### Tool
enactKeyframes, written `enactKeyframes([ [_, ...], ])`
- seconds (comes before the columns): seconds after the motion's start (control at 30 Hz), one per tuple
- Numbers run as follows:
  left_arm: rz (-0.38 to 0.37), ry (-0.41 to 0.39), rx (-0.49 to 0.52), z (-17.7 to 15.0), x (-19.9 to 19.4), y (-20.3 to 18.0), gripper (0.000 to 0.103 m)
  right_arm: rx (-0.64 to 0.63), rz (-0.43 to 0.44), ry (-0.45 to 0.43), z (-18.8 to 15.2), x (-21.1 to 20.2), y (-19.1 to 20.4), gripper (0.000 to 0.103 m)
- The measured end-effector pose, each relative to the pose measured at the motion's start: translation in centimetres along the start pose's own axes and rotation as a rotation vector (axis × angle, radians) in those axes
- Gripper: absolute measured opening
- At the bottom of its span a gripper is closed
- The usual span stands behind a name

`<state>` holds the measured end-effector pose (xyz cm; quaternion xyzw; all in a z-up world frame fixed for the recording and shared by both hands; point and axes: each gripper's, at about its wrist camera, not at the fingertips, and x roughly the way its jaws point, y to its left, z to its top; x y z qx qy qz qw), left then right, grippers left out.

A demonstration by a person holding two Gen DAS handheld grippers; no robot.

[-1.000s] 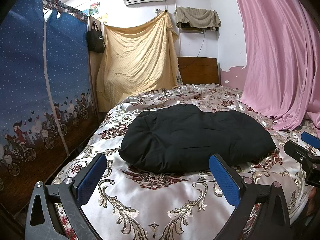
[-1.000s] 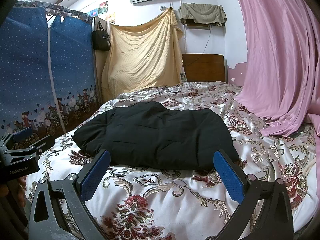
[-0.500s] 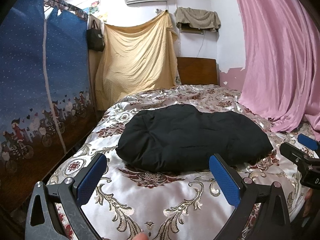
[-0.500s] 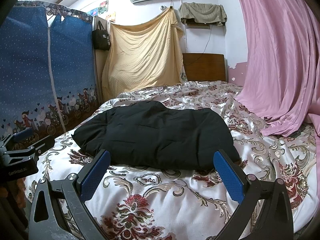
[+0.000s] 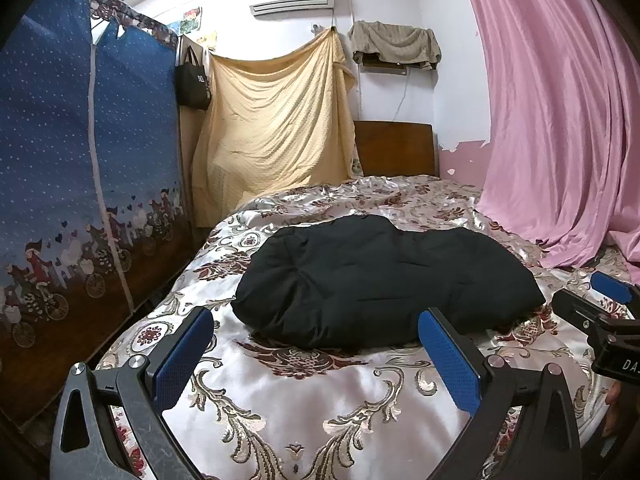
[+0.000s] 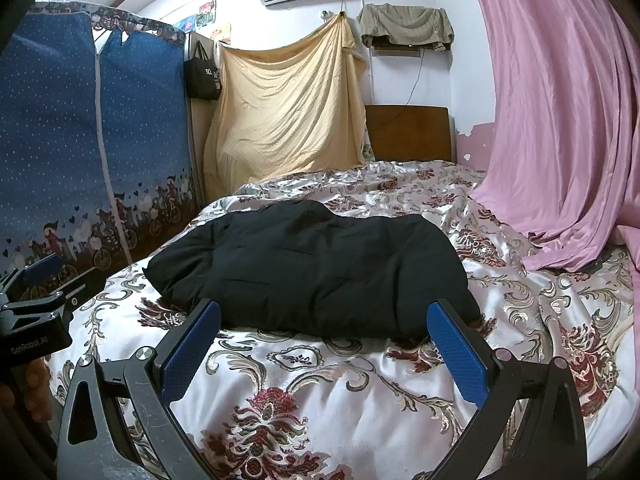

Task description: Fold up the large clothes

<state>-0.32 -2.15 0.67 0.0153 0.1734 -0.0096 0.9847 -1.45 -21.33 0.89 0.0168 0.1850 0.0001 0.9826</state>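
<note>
The puffy black quilted garment [image 5: 384, 280] lies bundled mid-frame on the floral satin bedspread [image 5: 288, 396], apparently already folded into a thick pad. The left gripper [image 5: 316, 356] and the right gripper [image 6: 324, 348] both hang spread wide and empty just short of its near edge. To finish well, I would seize both near corners together, pinching every layer, and lift evenly so the padding does not slide apart.

Home bedroom: bed [image 5: 304, 408] with headboard [image 5: 394, 148], fabric wardrobe [image 5: 80, 184], pink curtain [image 5: 560, 120].
</note>
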Motion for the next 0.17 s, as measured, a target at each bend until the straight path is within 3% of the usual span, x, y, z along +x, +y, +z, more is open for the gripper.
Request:
enactKeyframes([
  [0.17, 0.011, 0.001, 0.000, -0.13, 0.06, -0.17, 0.103, 0.001, 0.000, 0.002, -0.23, 0.03, 0.08, 0.102],
])
